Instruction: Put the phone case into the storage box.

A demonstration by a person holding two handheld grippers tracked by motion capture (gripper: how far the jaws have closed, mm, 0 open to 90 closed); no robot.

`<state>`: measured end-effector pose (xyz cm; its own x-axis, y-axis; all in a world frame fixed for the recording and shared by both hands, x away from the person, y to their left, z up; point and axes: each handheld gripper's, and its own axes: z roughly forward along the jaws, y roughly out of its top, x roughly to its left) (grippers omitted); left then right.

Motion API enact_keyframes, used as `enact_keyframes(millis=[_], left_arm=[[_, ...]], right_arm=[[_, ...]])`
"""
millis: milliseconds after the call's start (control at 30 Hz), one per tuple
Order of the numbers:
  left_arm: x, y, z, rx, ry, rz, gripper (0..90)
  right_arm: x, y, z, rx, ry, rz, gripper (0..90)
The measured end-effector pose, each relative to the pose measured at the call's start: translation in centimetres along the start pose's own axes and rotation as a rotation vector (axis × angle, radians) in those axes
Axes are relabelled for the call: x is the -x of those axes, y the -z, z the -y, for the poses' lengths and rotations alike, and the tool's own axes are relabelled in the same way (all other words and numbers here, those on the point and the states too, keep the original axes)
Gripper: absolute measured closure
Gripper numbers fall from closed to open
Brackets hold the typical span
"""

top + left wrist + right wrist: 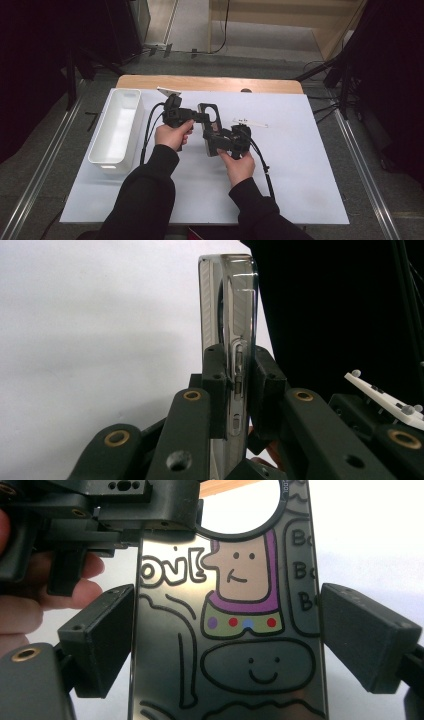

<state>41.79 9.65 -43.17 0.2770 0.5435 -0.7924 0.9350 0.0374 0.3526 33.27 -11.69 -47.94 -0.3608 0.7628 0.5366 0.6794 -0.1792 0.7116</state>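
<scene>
Bin (116, 126), white, oblong and smooth-walled, sits at the left of the white sheet (295, 165); its inside looks bare. Beside it, mid-sheet, both grippers hold a phone case (209, 127) off the surface. Left gripper view: the left gripper (235, 385) is pinched narrow on the clear, glossy case's thin edge. Right gripper view: the right gripper (227, 635) spans the case's width, jaws wide, pads at both sides of its cartoon-printed back.

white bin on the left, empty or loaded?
Empty. The high view shows the white bin's bare white floor, with nothing inside.
</scene>
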Motion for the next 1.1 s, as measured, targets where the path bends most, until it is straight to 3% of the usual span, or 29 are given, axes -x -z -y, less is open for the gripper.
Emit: enact_keyframes(millis=[900, 1100], left_arm=[[0.39, 0.18, 0.07, 0.004, -0.025, 0.016, 79.6], [0.43, 0.15, 0.07, 0.000, -0.027, 0.020, 79.7]], right_arm=[[-0.32, 0.42, -0.30, 0.007, 0.060, 0.021, 10.1], [-0.14, 0.40, -0.37, -0.003, 0.043, 0.000, 10.0]])
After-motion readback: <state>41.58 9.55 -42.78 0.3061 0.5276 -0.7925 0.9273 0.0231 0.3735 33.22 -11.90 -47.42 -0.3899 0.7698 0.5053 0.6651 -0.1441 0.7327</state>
